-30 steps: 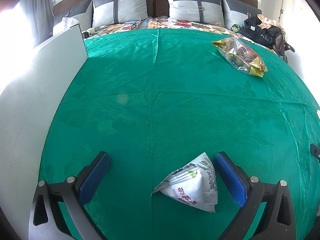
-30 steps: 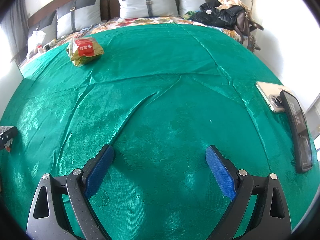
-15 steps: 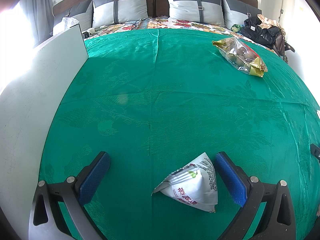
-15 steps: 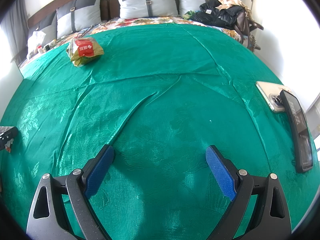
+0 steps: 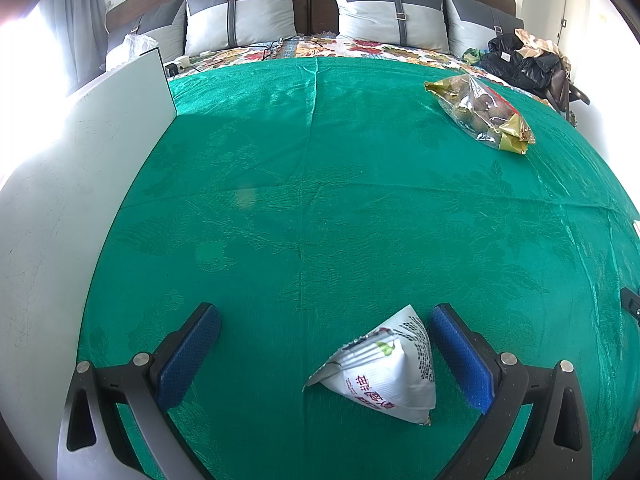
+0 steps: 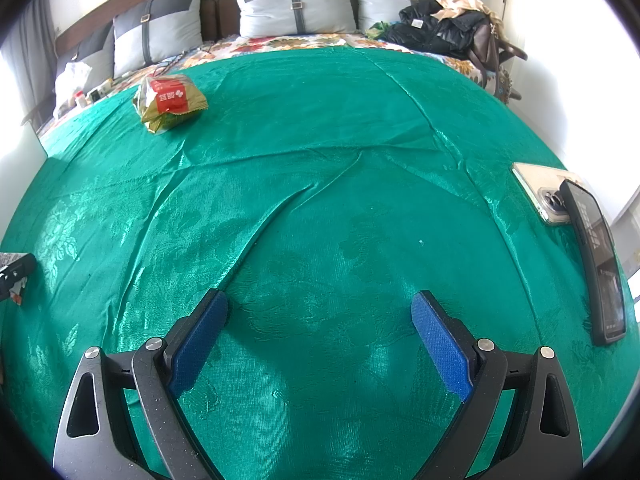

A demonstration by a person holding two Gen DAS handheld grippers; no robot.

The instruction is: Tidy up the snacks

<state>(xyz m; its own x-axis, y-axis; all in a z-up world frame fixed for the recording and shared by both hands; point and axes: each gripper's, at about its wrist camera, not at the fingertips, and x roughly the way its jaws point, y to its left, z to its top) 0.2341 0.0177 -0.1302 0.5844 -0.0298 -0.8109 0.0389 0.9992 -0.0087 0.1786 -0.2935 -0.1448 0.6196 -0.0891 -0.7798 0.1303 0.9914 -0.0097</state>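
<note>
Left gripper [image 5: 325,322]: jaws spread wide, blue textured pads, nothing gripped. Between the fingers, closer to the right pad and seemingly just clear of it, lies a white pyramid-shaped snack packet [image 5: 384,372], crinkled foil with a crimped seam. It carries red characters, a small green mark and a block of fine black print, too small to read. It rests on a green cloth [image 5: 320,208], satiny, with a woven leaf pattern and fold creases.

Far ahead and to the right of this gripper lies a clear bag with gold ends [image 5: 480,114], lumpy brown pieces inside. A smooth white panel [image 5: 72,184] stands along the left.

Right gripper [image 6: 320,309]: jaws likewise wide apart, empty, over wrinkled cloth. Far ahead to its left the same bag shows a red label with white characters. At its right lie two phones [image 6: 576,224], one overlapping the other.
</note>
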